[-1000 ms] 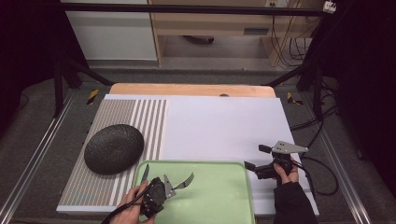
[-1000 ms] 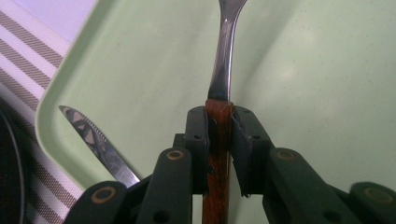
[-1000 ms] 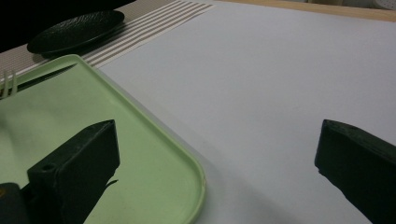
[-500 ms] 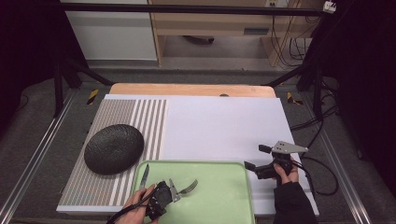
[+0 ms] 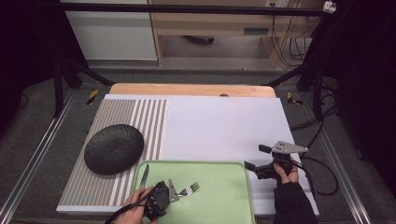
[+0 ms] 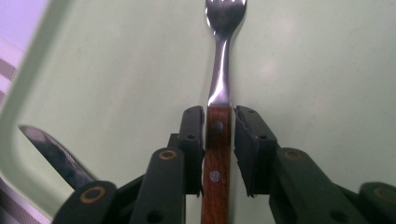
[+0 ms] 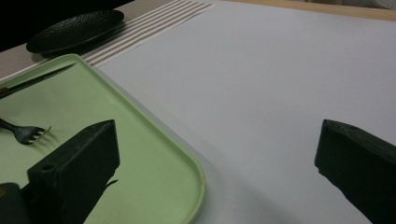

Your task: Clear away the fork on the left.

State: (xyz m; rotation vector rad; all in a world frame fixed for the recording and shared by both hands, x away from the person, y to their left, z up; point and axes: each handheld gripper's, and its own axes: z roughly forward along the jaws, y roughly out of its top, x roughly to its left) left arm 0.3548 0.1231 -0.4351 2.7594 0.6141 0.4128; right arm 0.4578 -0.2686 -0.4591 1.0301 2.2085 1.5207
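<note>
Fork (image 6: 218, 154) between low left claw (image 6: 219, 122)

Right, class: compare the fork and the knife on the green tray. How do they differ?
The fork ends in tines; the knife in a plain pointed blade. The fork's wooden handle sits in the left gripper, between jaws that have just been opening; the knife lies free beside them. The fork points towards the middle of the green tray; the knife hugs its left rim. Both are metal and lie on that tray.
</note>
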